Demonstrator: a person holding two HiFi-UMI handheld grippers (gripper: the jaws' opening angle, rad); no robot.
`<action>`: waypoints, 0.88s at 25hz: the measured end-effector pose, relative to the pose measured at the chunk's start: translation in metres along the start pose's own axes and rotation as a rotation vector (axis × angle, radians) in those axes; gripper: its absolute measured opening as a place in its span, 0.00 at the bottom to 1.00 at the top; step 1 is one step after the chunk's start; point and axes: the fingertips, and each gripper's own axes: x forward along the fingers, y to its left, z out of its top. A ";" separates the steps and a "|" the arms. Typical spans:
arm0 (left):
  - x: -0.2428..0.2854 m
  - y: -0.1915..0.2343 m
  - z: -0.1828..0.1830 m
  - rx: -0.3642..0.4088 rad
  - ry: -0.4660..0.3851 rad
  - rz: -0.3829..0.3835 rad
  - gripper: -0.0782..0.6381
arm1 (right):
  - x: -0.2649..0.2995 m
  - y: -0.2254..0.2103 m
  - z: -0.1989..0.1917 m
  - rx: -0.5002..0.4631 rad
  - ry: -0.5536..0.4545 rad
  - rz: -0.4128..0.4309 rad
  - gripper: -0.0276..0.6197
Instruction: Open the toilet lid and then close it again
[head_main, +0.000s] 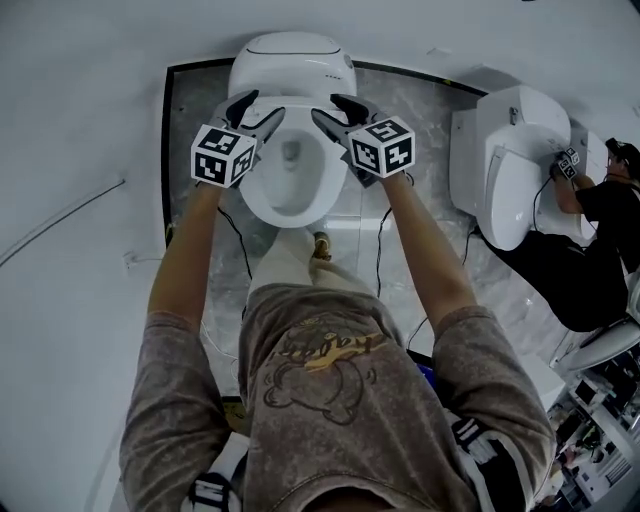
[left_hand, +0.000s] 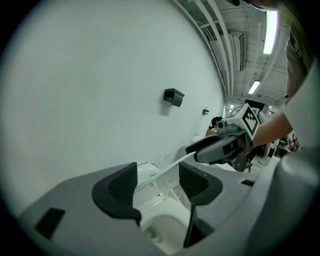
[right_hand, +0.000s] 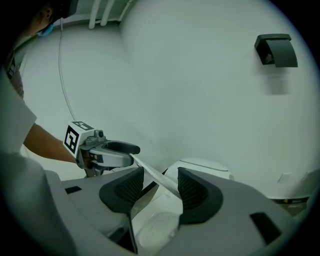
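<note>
Head view: toilet (head_main: 290, 190) on the marble floor panel, bowl exposed. The toilet lid (head_main: 294, 104) is part raised between the left gripper (head_main: 258, 112) and the right gripper (head_main: 332, 112), one at each side of its front. A second toilet (head_main: 510, 170) stands well apart at right with another person (head_main: 590, 230) working on it. Left gripper view: tongs (left_hand: 157, 182) apart, thin lid rim (left_hand: 172, 162) running through the gap, not clamped; black wall box (left_hand: 173, 96) on the wall. Right gripper view: tongs (right_hand: 157, 182) also apart, the same rim (right_hand: 155, 174) passing between them toward the left gripper (right_hand: 107, 152). Handling guess: stiff, smooth plastic, light, hinged at the back, likely slippery. Take it by the front rim and lower gently so it doesn't slam. No brand or text is readable, only the cubes' square markers.
</note>
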 end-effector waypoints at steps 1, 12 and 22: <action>-0.006 -0.006 -0.008 0.002 0.005 0.006 0.47 | -0.003 0.007 -0.008 -0.005 0.006 0.009 0.37; -0.063 -0.074 -0.136 0.021 0.178 -0.076 0.48 | -0.023 0.088 -0.136 -0.101 0.164 0.107 0.39; -0.078 -0.107 -0.229 -0.140 0.237 -0.146 0.50 | -0.026 0.116 -0.228 0.084 0.219 0.085 0.39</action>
